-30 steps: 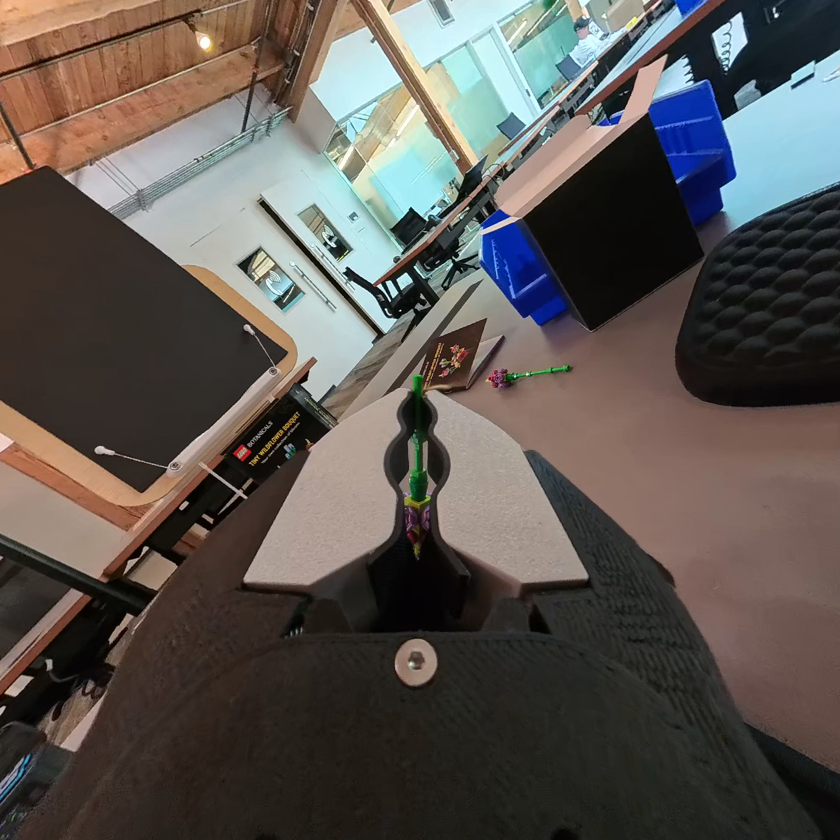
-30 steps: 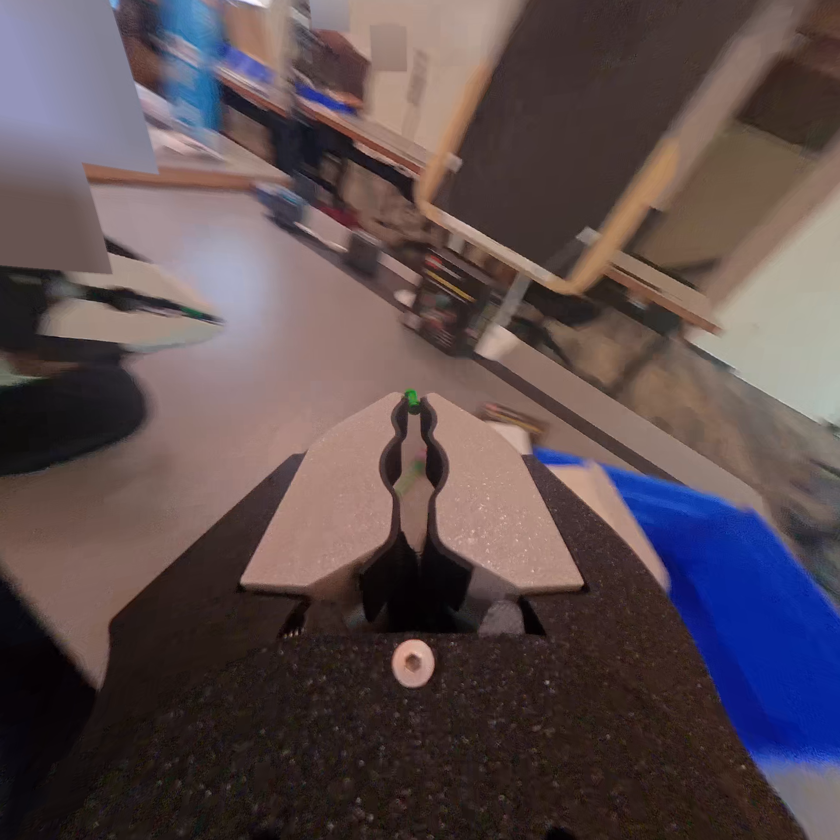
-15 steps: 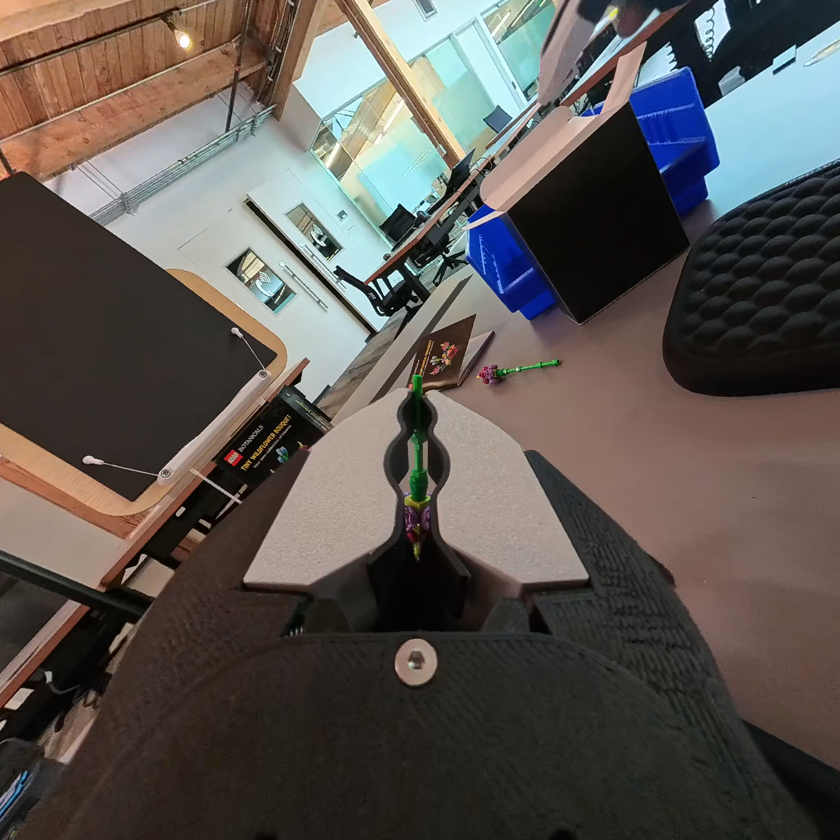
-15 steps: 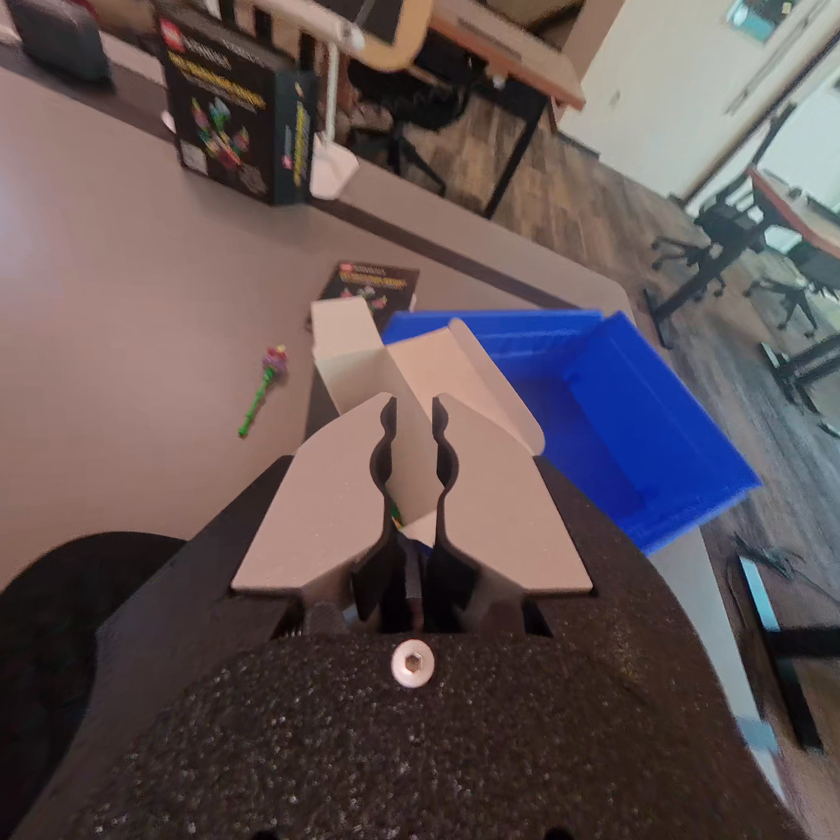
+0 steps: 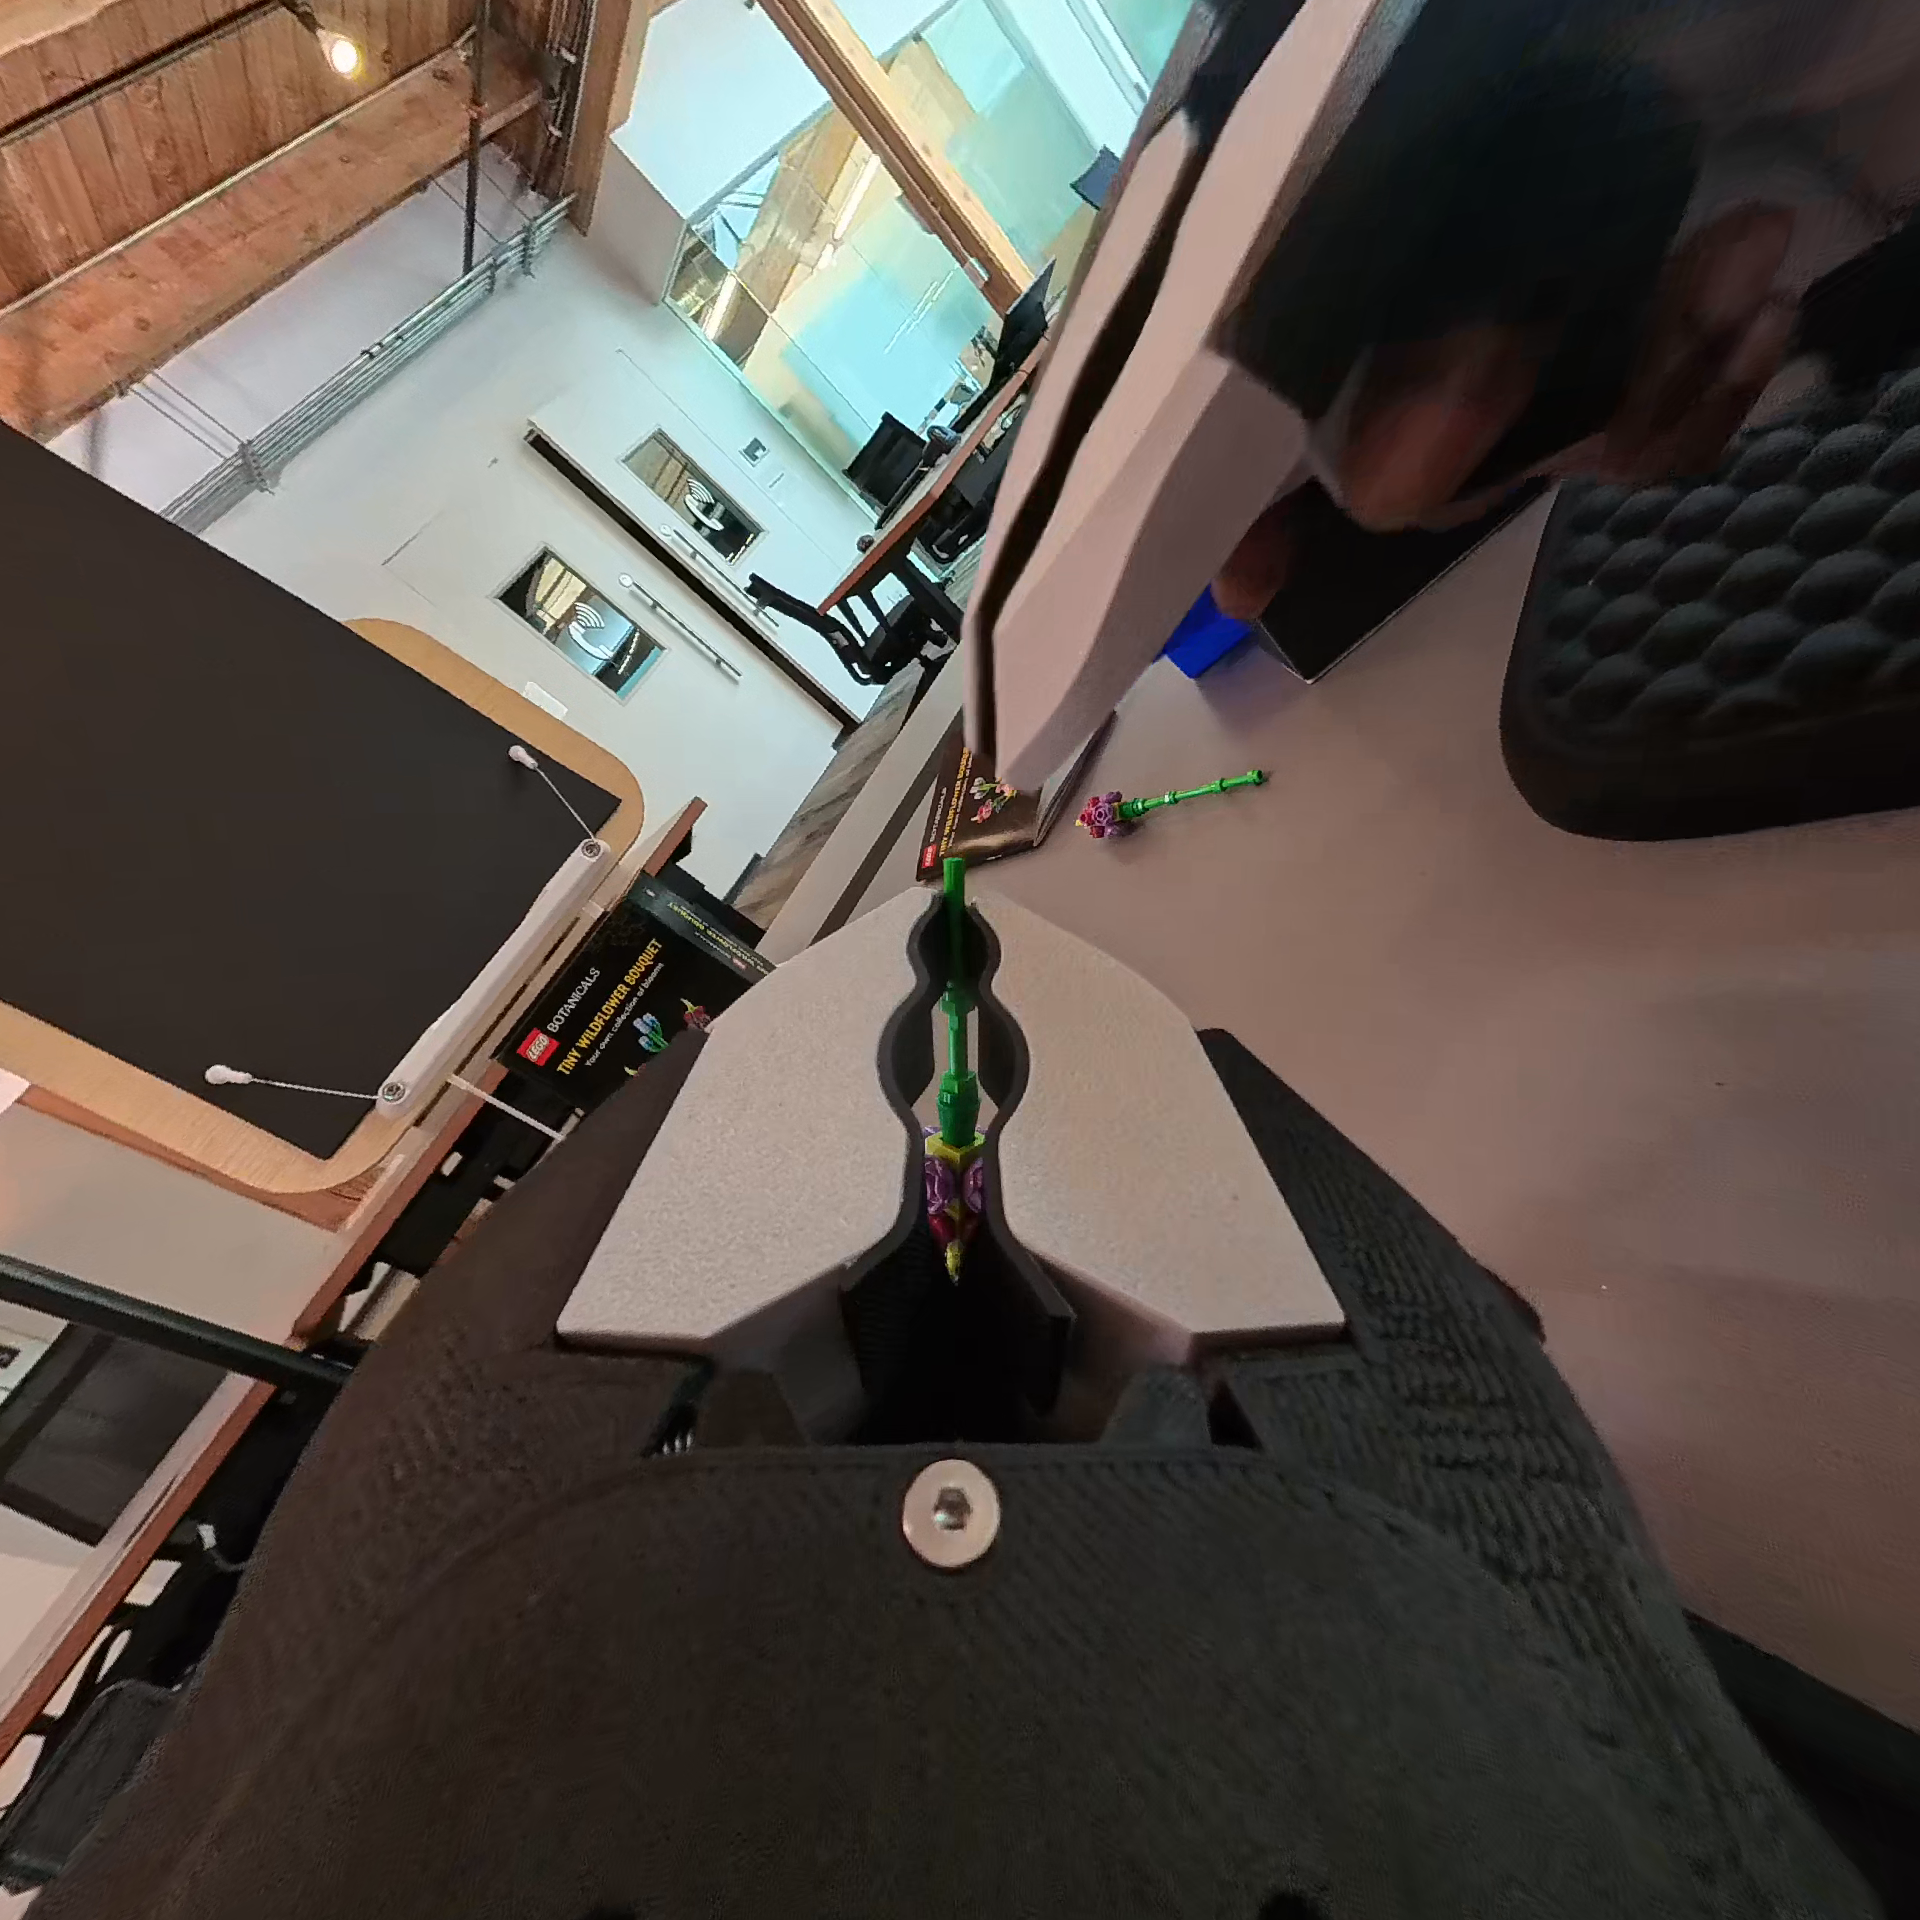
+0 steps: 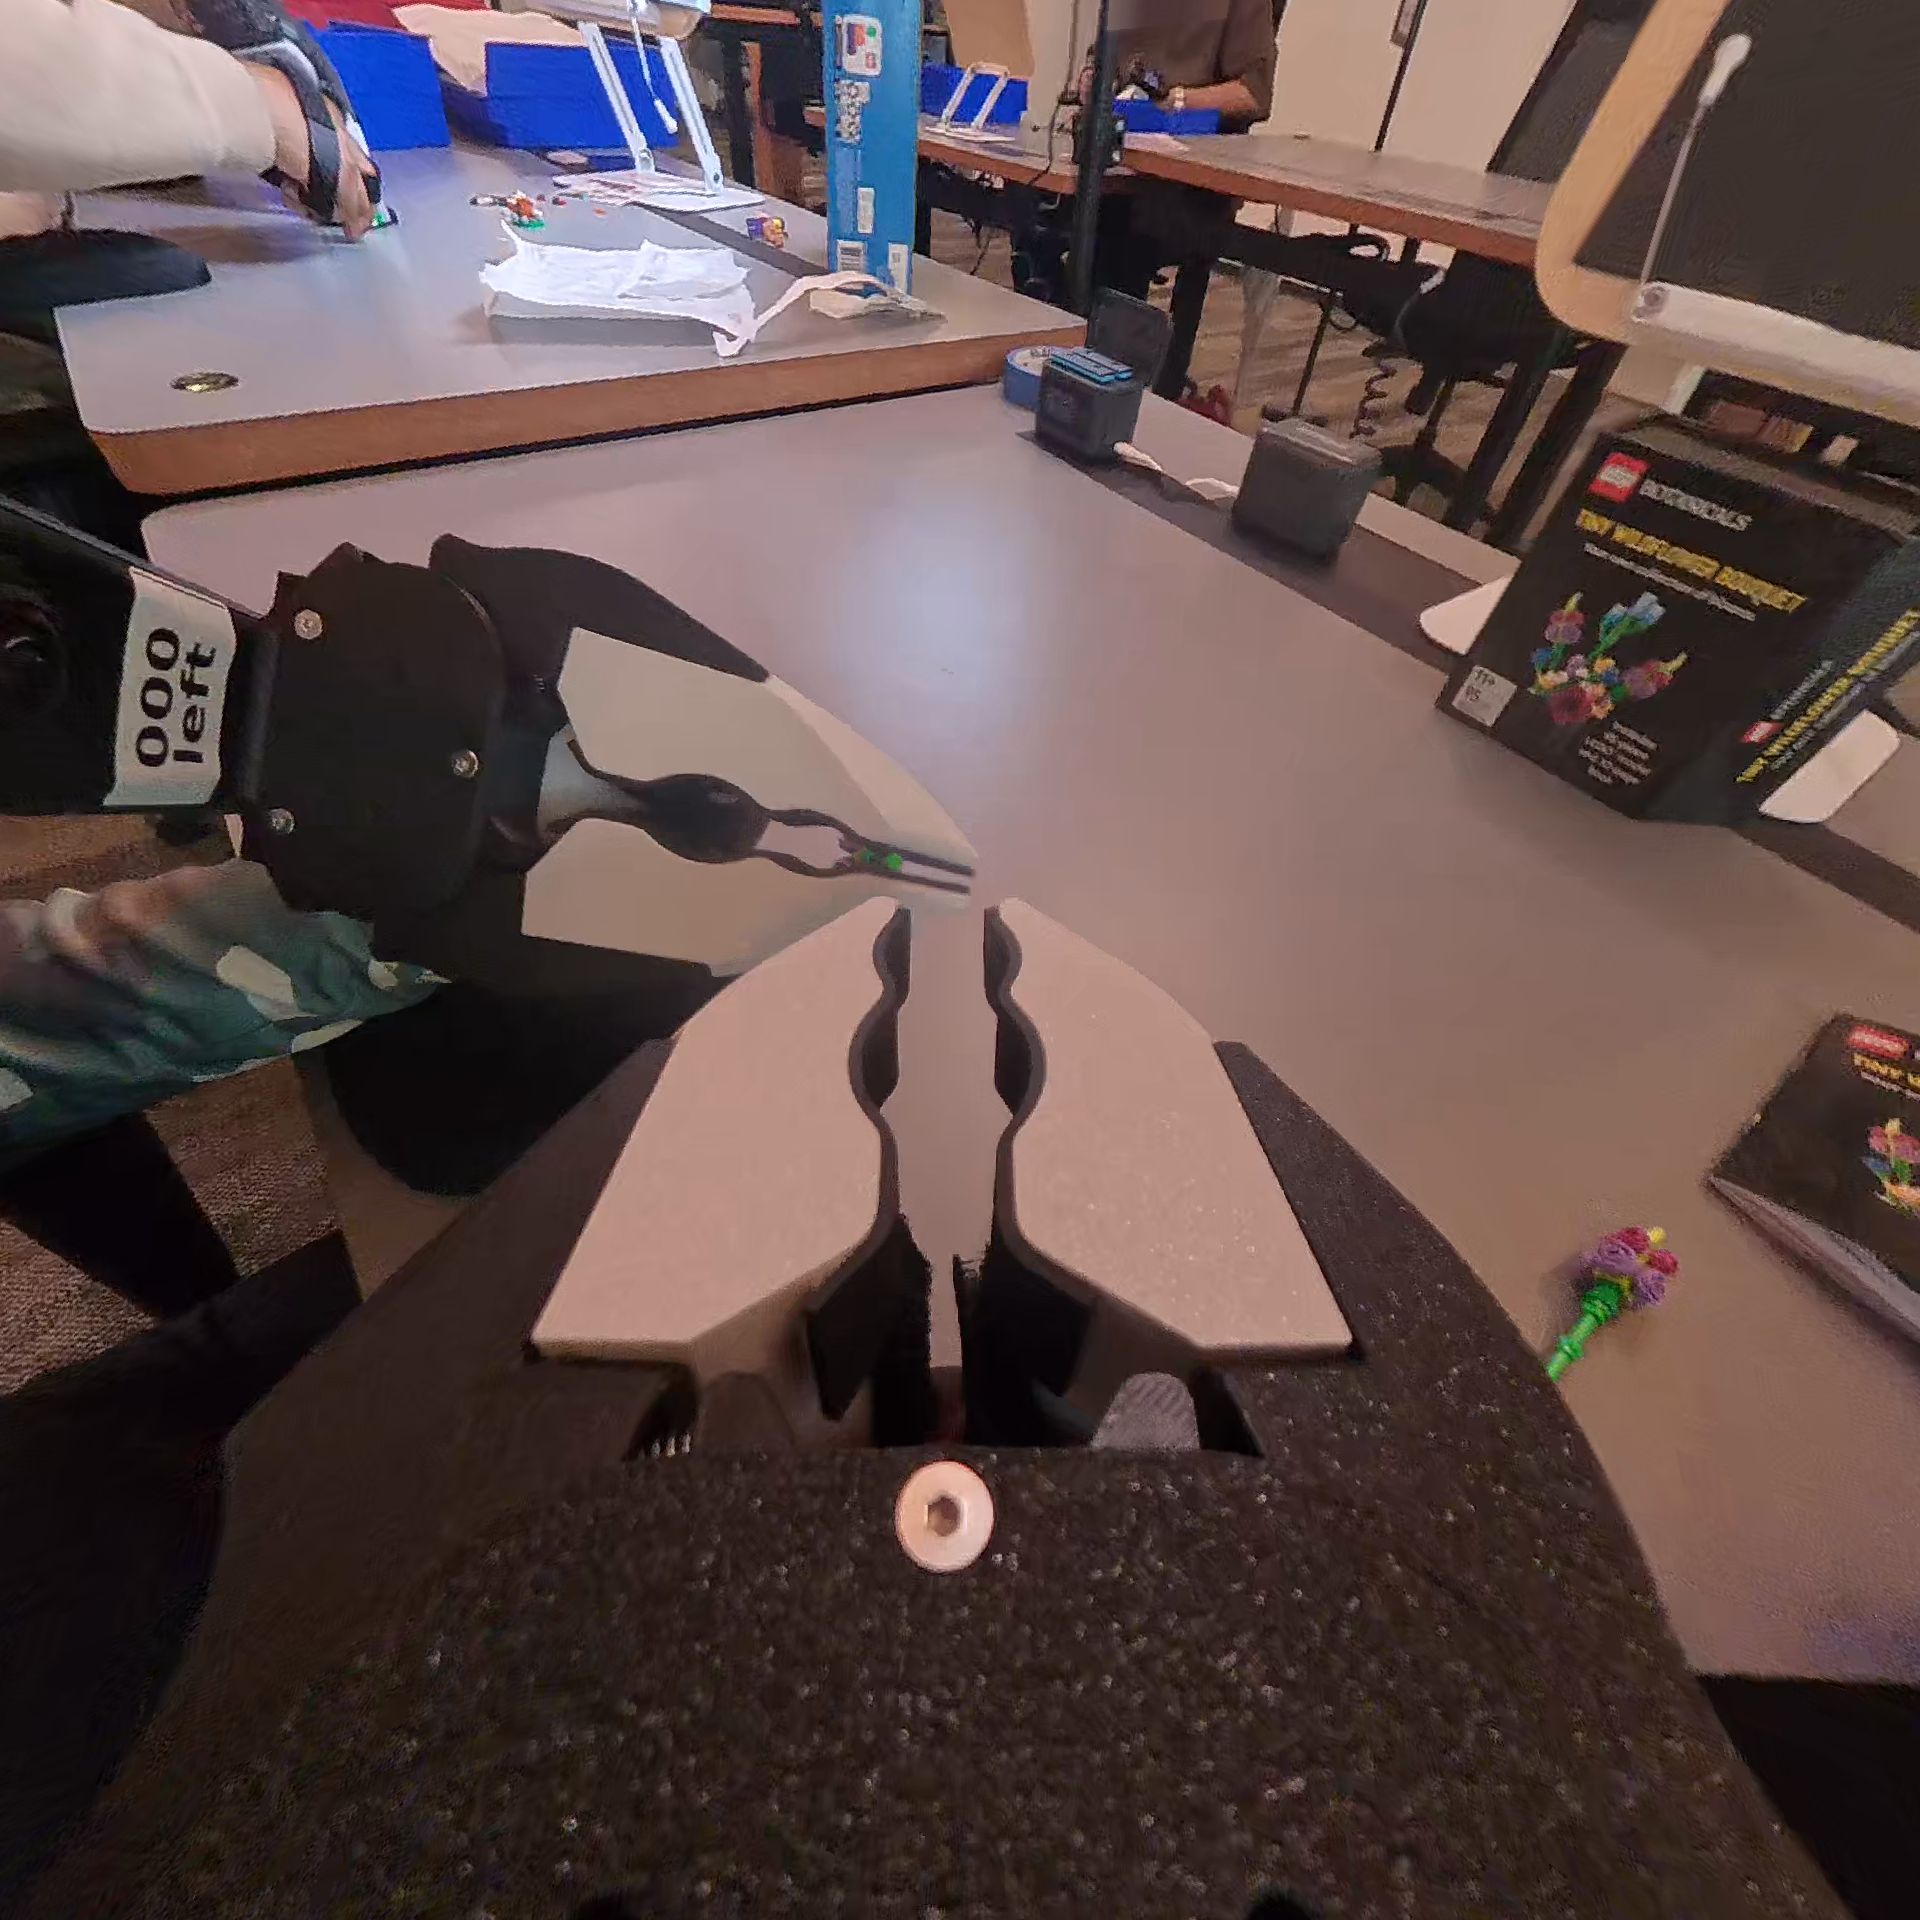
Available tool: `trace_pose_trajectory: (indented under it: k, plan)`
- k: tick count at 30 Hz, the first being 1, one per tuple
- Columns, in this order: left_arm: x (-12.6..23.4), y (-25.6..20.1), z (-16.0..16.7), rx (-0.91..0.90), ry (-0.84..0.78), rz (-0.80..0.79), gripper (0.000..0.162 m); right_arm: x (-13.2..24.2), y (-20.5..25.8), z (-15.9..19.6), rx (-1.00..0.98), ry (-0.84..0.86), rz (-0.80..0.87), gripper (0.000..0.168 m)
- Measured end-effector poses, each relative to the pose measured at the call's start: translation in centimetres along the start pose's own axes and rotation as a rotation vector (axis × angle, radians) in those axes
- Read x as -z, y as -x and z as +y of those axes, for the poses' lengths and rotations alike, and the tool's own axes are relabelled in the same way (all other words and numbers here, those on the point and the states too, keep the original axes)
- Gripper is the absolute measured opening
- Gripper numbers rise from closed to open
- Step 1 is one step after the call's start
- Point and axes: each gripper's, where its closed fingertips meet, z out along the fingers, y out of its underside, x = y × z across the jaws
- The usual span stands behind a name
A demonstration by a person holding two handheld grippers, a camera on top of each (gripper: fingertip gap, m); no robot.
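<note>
The left tongs [image 6: 935, 873] come in from the left edge of the right wrist view, above the grey table [image 6: 1195, 675]. They are clamped on a small brick-built flower with a green jointed stem [image 5: 954, 1049]. In the left wrist view the stem runs along the slot between the jaws, with its purple head back toward the palm and its green tip poking just past the fingertips.

Just to the right of them, almost tip to tip, are the right tongs [image 6: 943, 920]. The jaws stand slightly apart with nothing between them. Half a second ago they were over a cardboard box and a blue bin. Now they have swung round to face the left tongs and hang close above the stem tip, large and blurred in the left wrist view.

Further right, a second purple-headed flower with a green stem [image 6: 1616, 1288] lies loose on the table. Just beside it is a thin dark booklet with flower pictures [image 6: 1839, 1164]. A black printed carton showing a bouquet [image 6: 1683, 644] stands well apart at the far table edge.
</note>
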Motion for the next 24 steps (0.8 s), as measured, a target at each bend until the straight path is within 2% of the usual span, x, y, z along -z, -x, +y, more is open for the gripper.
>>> trace_pose_trajectory:
  k: [13,17,24]
  plan:
    - [-0.1,-0.4,-0.3,-0.043,-0.017,0.001,0.002,-1.3,1.2,-0.2,-0.016,-0.038,-0.068,0.003]
    - [-0.2,-0.2,0.0,-0.020,-0.009,0.001,0.011,-0.3,0.7,-0.6,-0.053,-0.078,-0.081,0.003]
    - [-0.3,-0.7,0.0,-0.039,-0.005,0.030,0.004,0.2,0.6,-0.1,-0.054,-0.068,-0.077,0.003]
